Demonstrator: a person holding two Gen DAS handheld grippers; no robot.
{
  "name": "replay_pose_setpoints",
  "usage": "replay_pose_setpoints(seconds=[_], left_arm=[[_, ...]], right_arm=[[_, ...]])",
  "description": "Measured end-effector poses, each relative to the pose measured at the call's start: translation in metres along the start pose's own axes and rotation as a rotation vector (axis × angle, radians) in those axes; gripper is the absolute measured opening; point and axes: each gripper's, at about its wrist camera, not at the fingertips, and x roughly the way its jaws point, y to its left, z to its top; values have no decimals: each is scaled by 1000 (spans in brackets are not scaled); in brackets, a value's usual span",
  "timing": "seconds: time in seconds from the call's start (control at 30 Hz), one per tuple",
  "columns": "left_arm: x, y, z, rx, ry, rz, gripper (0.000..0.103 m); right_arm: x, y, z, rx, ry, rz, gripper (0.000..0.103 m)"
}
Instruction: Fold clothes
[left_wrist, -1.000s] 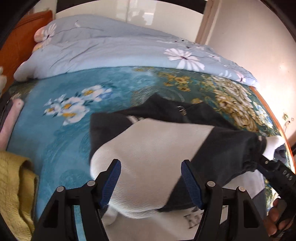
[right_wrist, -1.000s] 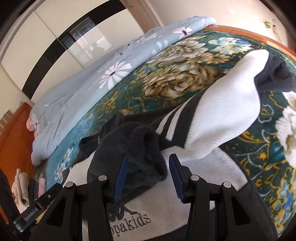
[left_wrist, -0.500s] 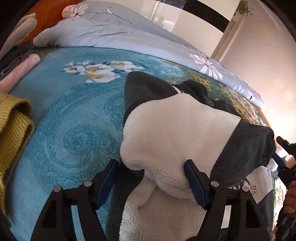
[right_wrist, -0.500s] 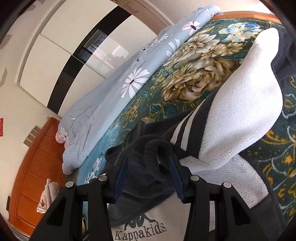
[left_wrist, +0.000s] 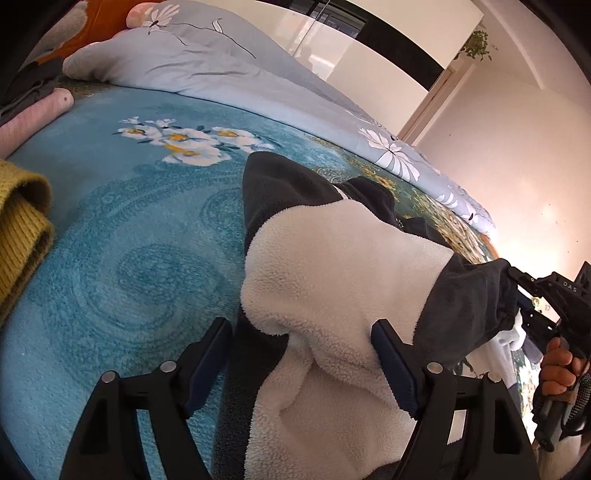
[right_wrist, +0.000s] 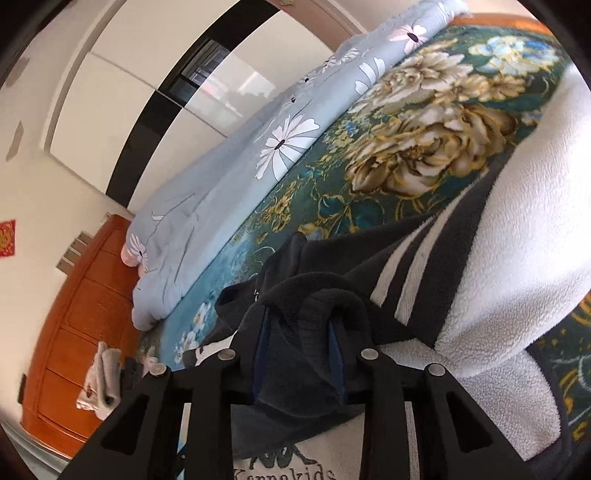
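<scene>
A white and dark grey fleece jacket (left_wrist: 332, 266) lies on the blue floral bed cover (left_wrist: 122, 243). My left gripper (left_wrist: 303, 354) is open, its jaws either side of the white sleeve fold. My right gripper (right_wrist: 299, 350) is shut on the dark grey cuff (right_wrist: 303, 332) of that sleeve and holds it up over the jacket's white front with its printed logo (right_wrist: 284, 465). The right gripper also shows at the right edge of the left wrist view (left_wrist: 546, 299), gripping the cuff. The jacket's other white sleeve (right_wrist: 517, 229) lies to the right.
A light blue flowered quilt (left_wrist: 229, 70) is bunched along the far side of the bed. A folded mustard knit (left_wrist: 18, 229) and a pink garment (left_wrist: 33, 118) lie at the left. A wooden headboard (right_wrist: 74, 332) and glossy wardrobe (right_wrist: 147, 74) stand behind.
My right gripper has drawn the cuff further across the jacket body, and the sleeve has folded over more. The left gripper has stayed open around the white fold.
</scene>
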Motion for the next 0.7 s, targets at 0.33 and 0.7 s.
replay_pose_setpoints(seconds=[0.33, 0.7], left_arm=[[-1, 3, 0, -2, -11, -37, 84], [0, 2, -2, 6, -8, -25, 84]], right_arm=[[5, -7, -3, -107, 30, -212, 11], [-94, -45, 22, -151, -59, -125, 42]])
